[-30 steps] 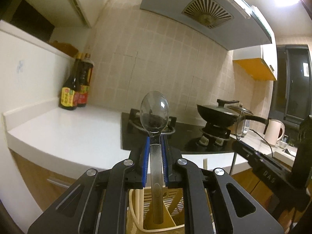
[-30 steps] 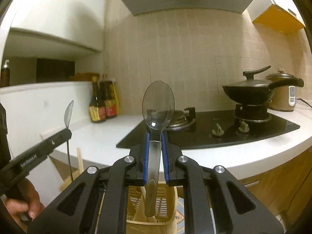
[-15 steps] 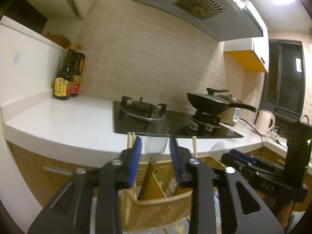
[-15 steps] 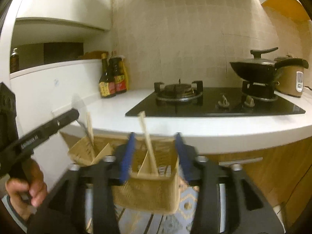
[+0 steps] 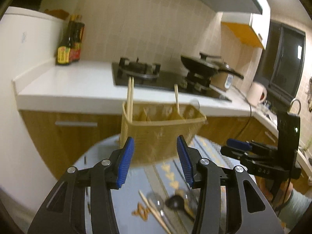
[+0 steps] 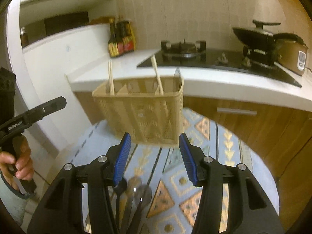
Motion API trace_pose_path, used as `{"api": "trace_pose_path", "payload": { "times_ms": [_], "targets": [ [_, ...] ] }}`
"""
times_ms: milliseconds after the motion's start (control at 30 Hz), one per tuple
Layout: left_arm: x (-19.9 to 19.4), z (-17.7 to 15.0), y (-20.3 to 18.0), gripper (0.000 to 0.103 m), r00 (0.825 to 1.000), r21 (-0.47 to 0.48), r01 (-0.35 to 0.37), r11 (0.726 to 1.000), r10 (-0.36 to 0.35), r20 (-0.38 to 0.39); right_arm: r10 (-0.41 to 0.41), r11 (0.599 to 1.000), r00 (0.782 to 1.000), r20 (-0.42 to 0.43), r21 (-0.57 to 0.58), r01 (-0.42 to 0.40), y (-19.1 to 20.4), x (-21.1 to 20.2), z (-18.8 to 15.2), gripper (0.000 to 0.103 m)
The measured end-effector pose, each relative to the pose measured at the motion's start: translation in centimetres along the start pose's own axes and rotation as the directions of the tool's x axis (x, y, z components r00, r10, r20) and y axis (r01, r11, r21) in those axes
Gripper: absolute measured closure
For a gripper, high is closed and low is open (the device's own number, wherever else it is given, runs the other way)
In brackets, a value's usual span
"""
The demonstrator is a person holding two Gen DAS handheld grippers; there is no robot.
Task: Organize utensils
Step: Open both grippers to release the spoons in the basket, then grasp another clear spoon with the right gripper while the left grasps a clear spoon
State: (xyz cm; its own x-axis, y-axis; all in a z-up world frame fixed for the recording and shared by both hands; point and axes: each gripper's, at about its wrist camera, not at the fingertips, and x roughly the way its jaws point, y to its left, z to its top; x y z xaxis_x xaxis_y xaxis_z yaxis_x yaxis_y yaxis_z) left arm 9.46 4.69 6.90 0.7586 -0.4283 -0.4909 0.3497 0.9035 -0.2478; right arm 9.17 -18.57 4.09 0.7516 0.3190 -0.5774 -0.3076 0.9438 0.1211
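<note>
Both the left claw and right claw are spread wide, empty. A basket with chopsticks is seen ahead on the table. Loose spoons are seen below.

Black tongs, ribbed blue pads, silver screws; bare-skinned hand.

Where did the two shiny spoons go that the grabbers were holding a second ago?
Both were let go. The left gripper and right gripper opened and pulled back, now empty. One spoon stands in the basket; the other is too blurred to confirm. The chopsticks stayed in the basket, and loose utensils remain on the table.
</note>
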Motion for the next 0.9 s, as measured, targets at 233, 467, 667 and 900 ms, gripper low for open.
{"api": "trace_pose_path", "payload": {
  "times_ms": [233,467,667,900],
  "targets": [
    [1.2,-3.6,-1.0,0.061,0.978,0.02,0.0,1.0,0.004,-0.21,-0.002,1.0,0.989,-0.148,-0.028,-0.002,1.1,0.7,-2.7,0.055],
    [3.3,-6.7,-1.5,0.061,0.93,0.039,0.004,0.999,0.011,-0.366,0.026,1.0,0.95,-0.312,0.024,-0.019,0.6,2.7,-5.1,0.055],
    [5.5,-8.8,-2.0,0.061,0.877,0.048,0.019,0.999,0.006,-0.481,0.068,0.997,0.893,-0.445,0.06,-0.046,0.6,4.8,-6.9,0.067],
    [7.1,-10.4,-2.6,0.061,0.839,0.074,0.014,0.997,0.028,-0.543,0.064,0.998,0.846,-0.529,0.036,-0.053,1.9,6.2,-8.5,0.071]
  ]
}}
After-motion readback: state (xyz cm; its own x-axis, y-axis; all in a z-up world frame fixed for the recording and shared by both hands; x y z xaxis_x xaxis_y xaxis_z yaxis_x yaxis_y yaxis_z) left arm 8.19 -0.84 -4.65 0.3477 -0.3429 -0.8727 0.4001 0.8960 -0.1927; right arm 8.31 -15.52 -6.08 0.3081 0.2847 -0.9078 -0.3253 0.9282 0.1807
